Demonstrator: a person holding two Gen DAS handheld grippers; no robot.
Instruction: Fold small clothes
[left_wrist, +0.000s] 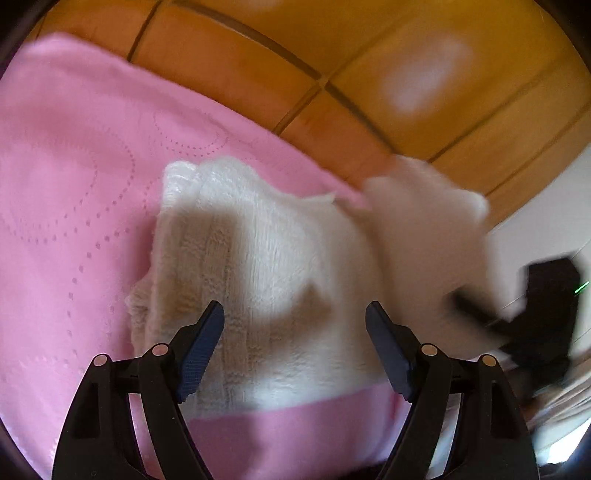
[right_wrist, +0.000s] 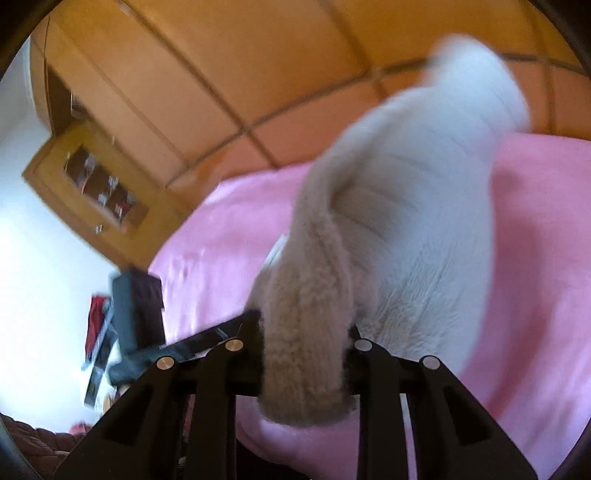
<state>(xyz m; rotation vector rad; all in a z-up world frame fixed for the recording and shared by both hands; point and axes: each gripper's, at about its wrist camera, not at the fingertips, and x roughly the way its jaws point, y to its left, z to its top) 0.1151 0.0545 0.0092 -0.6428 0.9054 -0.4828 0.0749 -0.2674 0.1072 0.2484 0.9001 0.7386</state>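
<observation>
A small white knitted garment (left_wrist: 258, 266) lies partly folded on a pink bedspread (left_wrist: 74, 166). My left gripper (left_wrist: 294, 314) is open just above the garment's near part, holding nothing. My right gripper (right_wrist: 304, 332) is shut on a bunched part of the same white garment (right_wrist: 406, 203) and holds it lifted off the bed. In the left wrist view this lifted part (left_wrist: 424, 221) is blurred, with the right gripper (left_wrist: 476, 310) at the right. The left gripper (right_wrist: 133, 325) shows blurred in the right wrist view.
A wooden headboard with panels (left_wrist: 332, 55) runs behind the pink bedspread (right_wrist: 229, 240). A wooden cabinet with small items (right_wrist: 96, 184) stands at the left by a white wall.
</observation>
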